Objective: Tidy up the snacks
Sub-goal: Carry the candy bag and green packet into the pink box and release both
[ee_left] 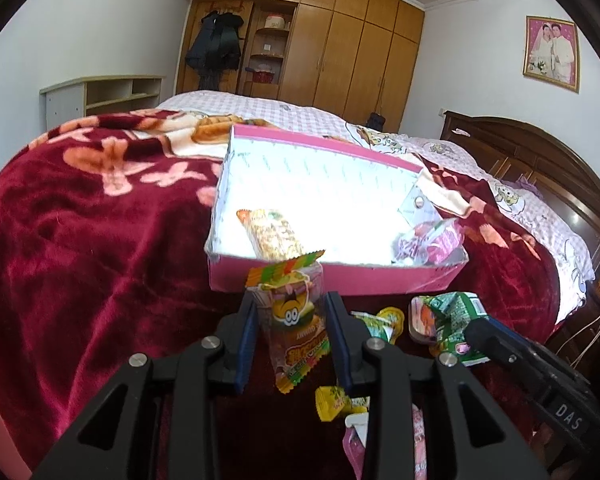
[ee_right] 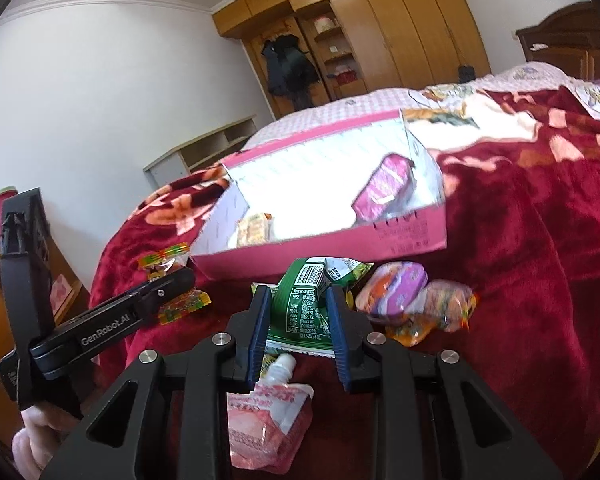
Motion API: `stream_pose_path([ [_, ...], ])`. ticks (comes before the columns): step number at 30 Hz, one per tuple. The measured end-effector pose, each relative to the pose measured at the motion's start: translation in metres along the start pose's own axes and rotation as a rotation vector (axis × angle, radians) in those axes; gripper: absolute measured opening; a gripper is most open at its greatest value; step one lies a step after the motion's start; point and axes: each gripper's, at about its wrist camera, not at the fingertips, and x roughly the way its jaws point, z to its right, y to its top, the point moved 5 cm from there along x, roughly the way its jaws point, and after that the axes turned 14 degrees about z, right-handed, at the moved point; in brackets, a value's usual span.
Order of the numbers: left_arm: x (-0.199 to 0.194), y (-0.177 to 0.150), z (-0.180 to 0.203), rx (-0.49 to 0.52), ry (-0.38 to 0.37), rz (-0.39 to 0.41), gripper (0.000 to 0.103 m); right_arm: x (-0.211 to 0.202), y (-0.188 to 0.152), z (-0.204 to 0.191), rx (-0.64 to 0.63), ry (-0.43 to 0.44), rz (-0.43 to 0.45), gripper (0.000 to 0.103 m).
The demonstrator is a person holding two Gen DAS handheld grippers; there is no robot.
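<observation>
My left gripper is shut on a clear gummy packet with a cartoon face, held just in front of the pink box. It also shows in the right wrist view. My right gripper is shut on a green snack packet, also before the box. The green packet shows at the right in the left wrist view. The box holds an orange-yellow wrapped snack and a purple packet.
Loose snacks lie on the red floral blanket: a pink spout pouch, a purple-lidded cup, an orange wrapped snack, yellow packets. A wooden headboard is at right, a wardrobe behind.
</observation>
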Motion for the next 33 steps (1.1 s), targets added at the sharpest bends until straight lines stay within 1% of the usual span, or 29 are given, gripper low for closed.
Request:
stream_pose_path([
  [12, 0.018, 0.028, 0.017, 0.030, -0.041, 0.015, 0.034, 0.015, 0.028, -0.005, -0.029, 0.033, 0.001, 0.030],
  [15, 0.024, 0.037, 0.023, 0.048, -0.052, 0.030, 0.034, 0.019, 0.034, -0.007, -0.045, 0.034, 0.005, 0.030],
  [24, 0.045, 0.047, 0.041, 0.089, -0.073, 0.030, 0.034, 0.041, 0.048, 0.003, -0.054, 0.017, -0.012, 0.029],
  [30, 0.059, 0.051, 0.045, 0.086, -0.085, 0.019, 0.034, 0.053, 0.065, 0.014, -0.046, -0.004, -0.012, 0.029],
  [33, 0.067, 0.055, 0.047, 0.084, -0.091, 0.018, 0.034, 0.058, 0.073, 0.016, -0.063, -0.014, -0.007, 0.029],
])
